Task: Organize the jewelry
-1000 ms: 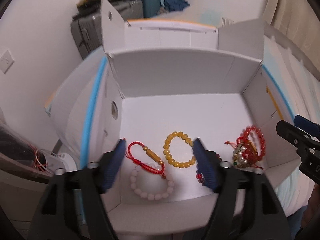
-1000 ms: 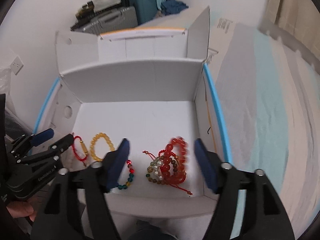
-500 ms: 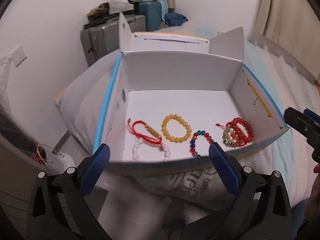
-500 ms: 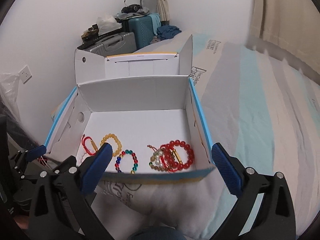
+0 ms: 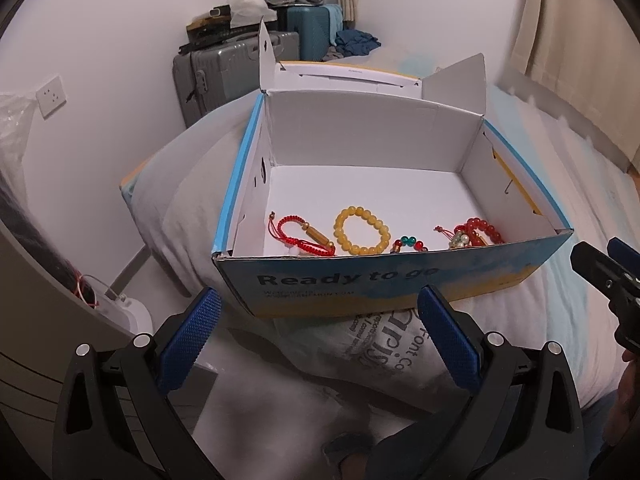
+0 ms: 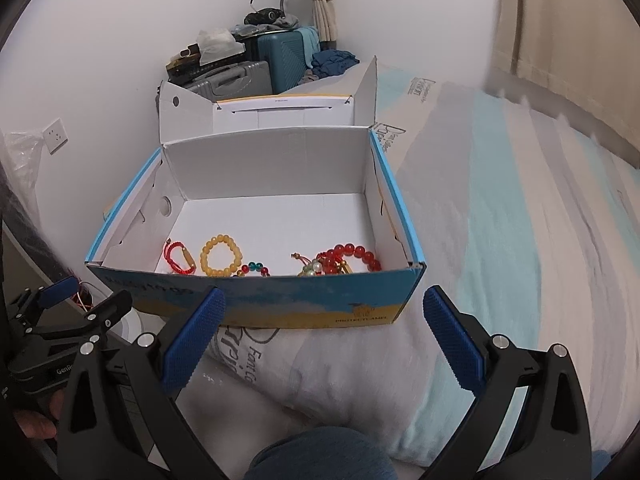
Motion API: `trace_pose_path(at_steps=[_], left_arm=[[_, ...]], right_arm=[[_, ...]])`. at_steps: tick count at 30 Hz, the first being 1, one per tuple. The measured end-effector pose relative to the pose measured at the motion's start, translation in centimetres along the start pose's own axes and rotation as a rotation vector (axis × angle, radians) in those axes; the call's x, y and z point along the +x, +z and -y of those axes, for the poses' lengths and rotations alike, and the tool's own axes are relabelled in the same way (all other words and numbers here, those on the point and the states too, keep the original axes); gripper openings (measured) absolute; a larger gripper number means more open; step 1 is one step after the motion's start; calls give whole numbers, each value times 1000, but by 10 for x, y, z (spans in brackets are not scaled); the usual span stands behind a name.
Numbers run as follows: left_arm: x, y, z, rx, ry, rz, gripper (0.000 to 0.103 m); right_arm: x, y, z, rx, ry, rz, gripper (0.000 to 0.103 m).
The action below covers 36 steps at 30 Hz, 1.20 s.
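Note:
An open blue-and-white cardboard box (image 5: 372, 284) (image 6: 280, 300) sits on a pillow on the bed. Along its near inner wall lie a red cord bracelet (image 5: 300, 234) (image 6: 180, 258), a yellow bead bracelet (image 5: 362, 230) (image 6: 221, 255), a multicolour bead bracelet (image 5: 410, 243) (image 6: 254, 269) and a red bead bundle with pearls (image 5: 472, 232) (image 6: 344, 260). My left gripper (image 5: 318, 336) is open and empty, outside the box in front of its near wall. My right gripper (image 6: 324, 336) is open and empty, also in front of the box.
The box lid flaps (image 6: 264, 108) stand up behind it. A white pillow (image 5: 376, 356) lies under the box. Grey and teal suitcases (image 5: 236, 68) stand against the far wall. A striped bedsheet (image 6: 520, 220) spreads to the right. A curtain (image 5: 580, 40) hangs at right.
Both grippers have pulled back and up out of the box toward me. The jewelry stays in a row inside the box. Both jaws stay open.

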State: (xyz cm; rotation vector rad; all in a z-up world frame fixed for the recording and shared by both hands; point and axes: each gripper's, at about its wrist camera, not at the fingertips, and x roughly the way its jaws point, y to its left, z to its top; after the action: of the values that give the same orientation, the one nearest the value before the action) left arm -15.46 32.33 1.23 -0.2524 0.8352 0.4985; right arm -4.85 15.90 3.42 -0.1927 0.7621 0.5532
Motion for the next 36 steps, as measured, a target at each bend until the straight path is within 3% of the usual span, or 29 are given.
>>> trace_pose_path(at_steps=[36], left_arm=[[-2, -1, 4, -15, -4, -15, 97]], right_arm=[[1, -5, 0, 6, 1, -9, 95]])
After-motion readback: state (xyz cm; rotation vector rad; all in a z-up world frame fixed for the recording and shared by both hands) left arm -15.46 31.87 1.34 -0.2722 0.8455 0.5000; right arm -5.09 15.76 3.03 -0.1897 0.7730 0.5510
